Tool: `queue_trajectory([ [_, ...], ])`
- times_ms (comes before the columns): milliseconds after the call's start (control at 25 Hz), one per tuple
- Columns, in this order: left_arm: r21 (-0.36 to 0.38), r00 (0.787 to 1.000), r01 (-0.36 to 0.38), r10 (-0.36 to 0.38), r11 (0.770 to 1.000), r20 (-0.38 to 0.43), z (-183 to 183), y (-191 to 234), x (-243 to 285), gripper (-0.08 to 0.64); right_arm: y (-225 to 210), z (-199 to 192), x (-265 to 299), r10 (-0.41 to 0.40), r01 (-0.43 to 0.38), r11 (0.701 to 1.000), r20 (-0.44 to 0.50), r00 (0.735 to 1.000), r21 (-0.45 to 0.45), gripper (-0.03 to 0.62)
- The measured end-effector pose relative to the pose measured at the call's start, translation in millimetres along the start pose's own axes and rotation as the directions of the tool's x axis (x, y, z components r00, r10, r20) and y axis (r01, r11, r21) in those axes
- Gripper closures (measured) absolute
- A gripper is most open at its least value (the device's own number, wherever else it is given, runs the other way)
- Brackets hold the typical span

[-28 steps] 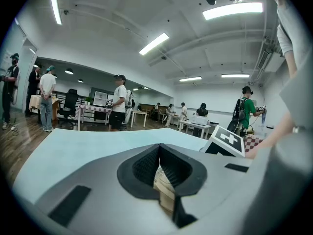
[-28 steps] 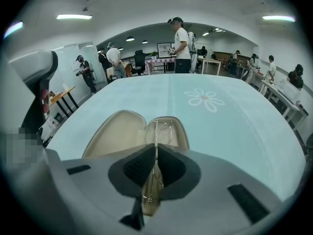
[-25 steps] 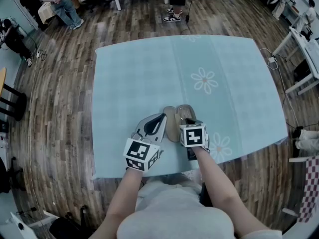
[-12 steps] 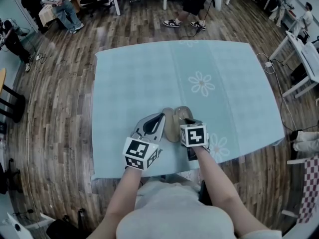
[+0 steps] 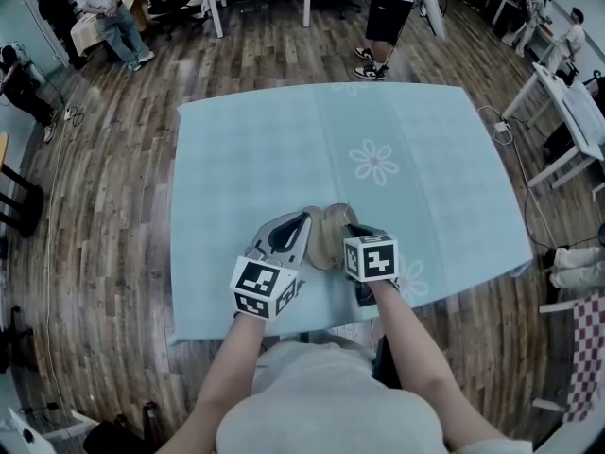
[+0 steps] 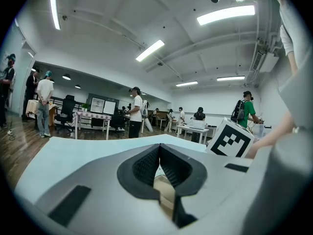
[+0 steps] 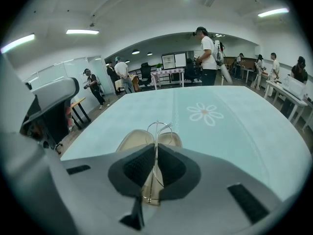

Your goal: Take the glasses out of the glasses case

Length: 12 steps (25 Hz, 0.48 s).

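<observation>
Blue-cloth tabletop [image 5: 246, 159] below, holds the thin wire glasses [image 7: 156, 131] clamped in the right claw [image 7: 156, 145] just over the open beige glasses case [image 5: 326, 239], pins that case's edge in the closed left claw [image 6: 159, 146].

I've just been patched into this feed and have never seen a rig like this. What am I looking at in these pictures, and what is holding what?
There is no robot arm: a person holds a two-jaw gripper in each hand, and the marker cubes belong to them. The head view looks steeply down from the person's head onto a pale blue, flower-printed table. The other two views come from cameras riding on each gripper, looking along its jaws. The left gripper has its jaws closed on the beige glasses case, apparently by an edge. The right gripper has its jaws shut on thin wire glasses, over the open case.
</observation>
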<state>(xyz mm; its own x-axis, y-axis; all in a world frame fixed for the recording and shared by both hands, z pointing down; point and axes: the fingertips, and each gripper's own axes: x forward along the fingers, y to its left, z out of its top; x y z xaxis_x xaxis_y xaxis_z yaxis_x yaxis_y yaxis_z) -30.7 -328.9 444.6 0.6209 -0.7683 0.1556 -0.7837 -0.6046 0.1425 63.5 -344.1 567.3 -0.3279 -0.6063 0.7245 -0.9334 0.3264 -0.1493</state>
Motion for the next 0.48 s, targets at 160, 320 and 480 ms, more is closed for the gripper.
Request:
queue_trajectory([
  [160,0.014,1.000,0.010,-0.010,1.000,0.007,3.9,-7.0,0.7,0.551,-2.6,5.5,-13.4,0.019,-0.020,0.999,0.038,0.999,0.031,0.566],
  [320,0.022,1.000,0.005,-0.005,1.000,0.019,7.7,-10.0,2.0,0.551,-4.5,11.5,-25.7,0.045,-0.052,0.995,0.077,0.996,0.080,0.566],
  [480,0.034,0.999,0.006,-0.007,0.999,0.032,16.2,-11.2,2.3,0.551,-4.7,20.6,-39.3,0.066,-0.080,0.990,0.122,0.990,0.116,0.566],
])
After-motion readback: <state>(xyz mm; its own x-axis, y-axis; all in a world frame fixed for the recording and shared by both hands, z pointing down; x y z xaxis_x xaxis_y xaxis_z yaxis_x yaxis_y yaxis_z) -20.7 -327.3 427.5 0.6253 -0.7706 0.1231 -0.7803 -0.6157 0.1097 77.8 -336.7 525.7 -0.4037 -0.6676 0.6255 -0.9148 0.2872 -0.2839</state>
